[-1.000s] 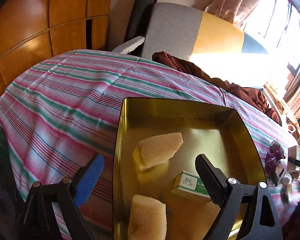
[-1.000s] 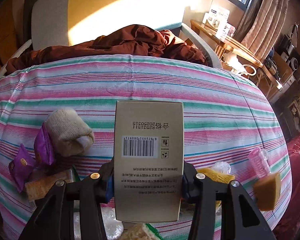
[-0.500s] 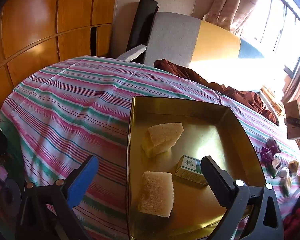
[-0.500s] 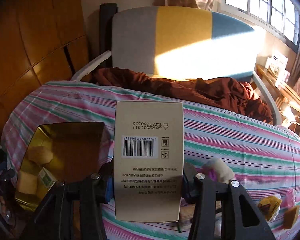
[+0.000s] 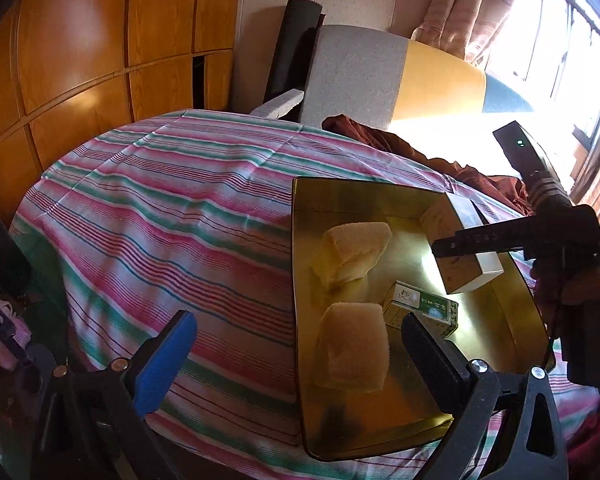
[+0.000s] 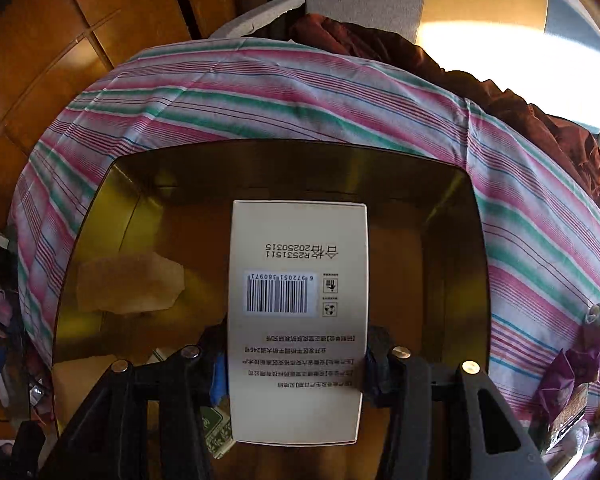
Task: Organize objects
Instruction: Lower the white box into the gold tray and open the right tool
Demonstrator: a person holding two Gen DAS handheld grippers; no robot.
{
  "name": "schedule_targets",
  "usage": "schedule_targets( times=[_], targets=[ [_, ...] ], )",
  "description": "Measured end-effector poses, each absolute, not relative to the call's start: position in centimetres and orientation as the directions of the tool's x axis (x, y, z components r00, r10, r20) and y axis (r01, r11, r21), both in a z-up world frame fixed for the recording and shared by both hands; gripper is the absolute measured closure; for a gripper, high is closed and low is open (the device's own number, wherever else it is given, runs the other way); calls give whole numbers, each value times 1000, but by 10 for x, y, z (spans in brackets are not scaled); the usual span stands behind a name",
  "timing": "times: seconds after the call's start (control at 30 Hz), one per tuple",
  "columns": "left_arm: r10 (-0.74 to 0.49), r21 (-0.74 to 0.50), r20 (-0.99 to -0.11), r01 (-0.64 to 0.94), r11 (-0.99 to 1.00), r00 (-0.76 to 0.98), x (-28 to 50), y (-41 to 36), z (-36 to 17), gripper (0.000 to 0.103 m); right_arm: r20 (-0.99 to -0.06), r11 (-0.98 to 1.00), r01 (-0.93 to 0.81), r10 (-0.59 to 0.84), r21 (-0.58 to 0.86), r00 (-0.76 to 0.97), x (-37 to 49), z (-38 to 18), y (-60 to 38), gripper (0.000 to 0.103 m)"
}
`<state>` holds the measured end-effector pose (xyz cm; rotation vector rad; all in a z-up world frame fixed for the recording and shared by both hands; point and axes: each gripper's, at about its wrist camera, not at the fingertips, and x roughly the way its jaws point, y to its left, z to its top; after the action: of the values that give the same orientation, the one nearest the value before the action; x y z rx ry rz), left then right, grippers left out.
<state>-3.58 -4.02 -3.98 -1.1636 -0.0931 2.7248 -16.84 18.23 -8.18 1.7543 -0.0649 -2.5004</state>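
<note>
Here, a flat cream carton (image 6: pixel 298 320), barcode upward, is clamped between the pads of the right gripper (image 6: pixel 296 364) and held tilted steeply down above the glossy gold tin tray (image 5: pixel 380 188); two porous yellow sponges (image 5: pixel 354 354) and a small green box (image 5: pixel 422 308) are seen inside, its far right corner bare; the left gripper (image 5: pixel 296 356) is spread wide and empty over the tray's near-left rim on the striped cloth (image 5: pixel 172 208).

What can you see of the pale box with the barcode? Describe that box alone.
The pale box is a flat cardboard carton, cream with a brown side, printed with a barcode, symbols and text. The right hand-held gripper clamps its long sides. It hangs tilted over the gold tray, apparently touching nothing else.
</note>
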Motion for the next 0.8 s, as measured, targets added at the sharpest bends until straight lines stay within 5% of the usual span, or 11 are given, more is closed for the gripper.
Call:
schedule_targets(
  times=[0.13, 0.33, 0.4, 0.8],
  targets=[
    [191, -127, -716, -143, -982, -672, -34, -43, -44, 0, -938, -989, 15, -146, 149, -314, -178, -90, 173, 51],
    [180, -116, -722, -140, -983, -668, -34, -42, -47, 0, -898, -948, 33, -310, 316, -312, -177, -89, 157, 30],
    [181, -118, -722, -139, -983, -668, -34, -44, -47, 0, -885, -942, 45, -327, 331, -332, -172, -82, 155, 29],
    [171, -83, -695, -159, -984, -698, -25, -31, -32, 0, -827, -966, 65, -247, 249, -504, -108, -27, 190, 21]
  ],
)
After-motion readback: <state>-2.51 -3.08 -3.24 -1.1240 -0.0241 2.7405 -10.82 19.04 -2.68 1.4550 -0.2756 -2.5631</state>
